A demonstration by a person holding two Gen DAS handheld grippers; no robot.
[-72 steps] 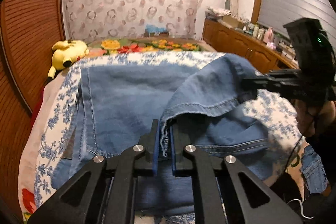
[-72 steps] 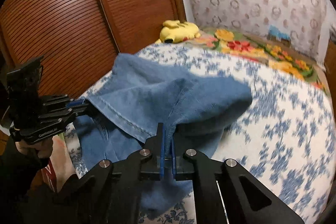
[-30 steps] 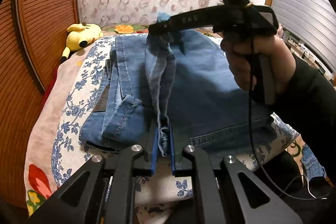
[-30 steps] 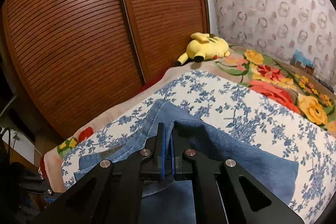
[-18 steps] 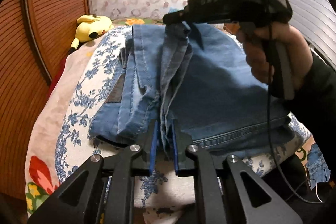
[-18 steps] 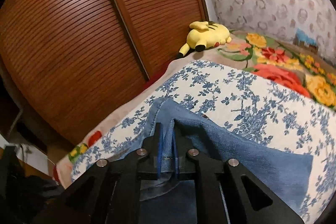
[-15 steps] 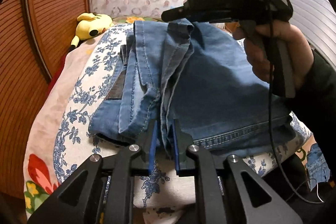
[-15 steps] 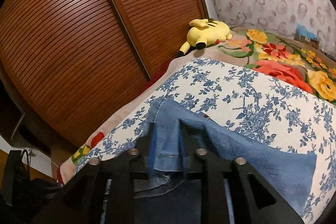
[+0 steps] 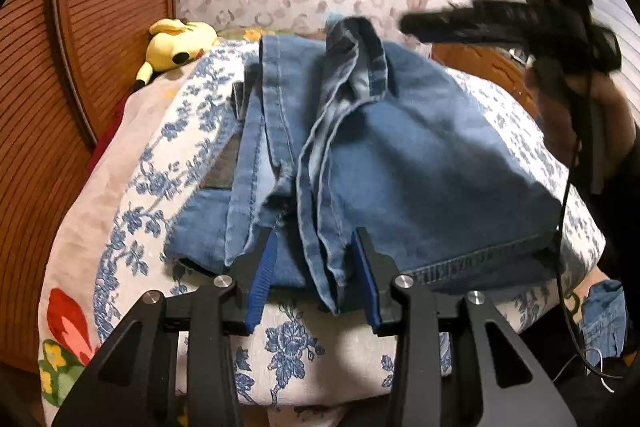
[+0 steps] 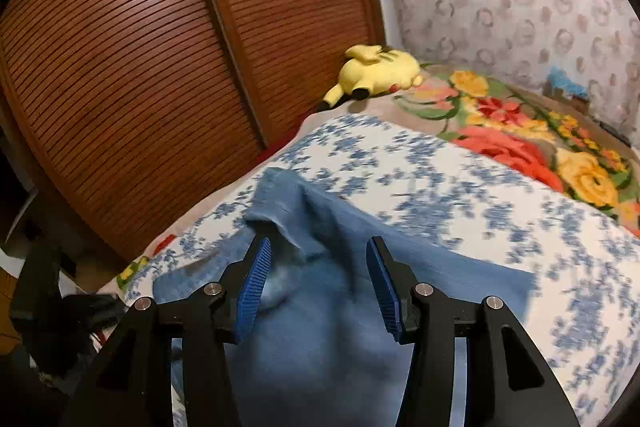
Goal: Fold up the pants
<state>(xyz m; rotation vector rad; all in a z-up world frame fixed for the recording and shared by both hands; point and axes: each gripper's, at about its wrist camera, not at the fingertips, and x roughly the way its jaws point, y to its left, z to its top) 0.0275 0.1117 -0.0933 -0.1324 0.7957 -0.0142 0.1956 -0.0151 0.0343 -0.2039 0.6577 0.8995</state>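
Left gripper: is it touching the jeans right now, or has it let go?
Cannot tell. In the left wrist view the left gripper is open, its blue pads wide of the jeans hem hanging between them, but fabric overlaps the left finger's tip.

My left tool (image 9: 314,271) and right tool (image 10: 320,283) are matt black plastic with ribbed blue rubbery pads (image 9: 262,273) and shiny metal screw heads (image 9: 402,281). The pants (image 9: 400,163) are soft, faded blue denim with stitched hems, lying on a bed (image 10: 460,179) covered in matt cotton-like cloth printed with blue flowers. Beside it, the wardrobe doors (image 10: 140,47) are slatted reddish wood with a slight sheen, and the yellow toy (image 10: 380,69) looks like fuzzy plush.
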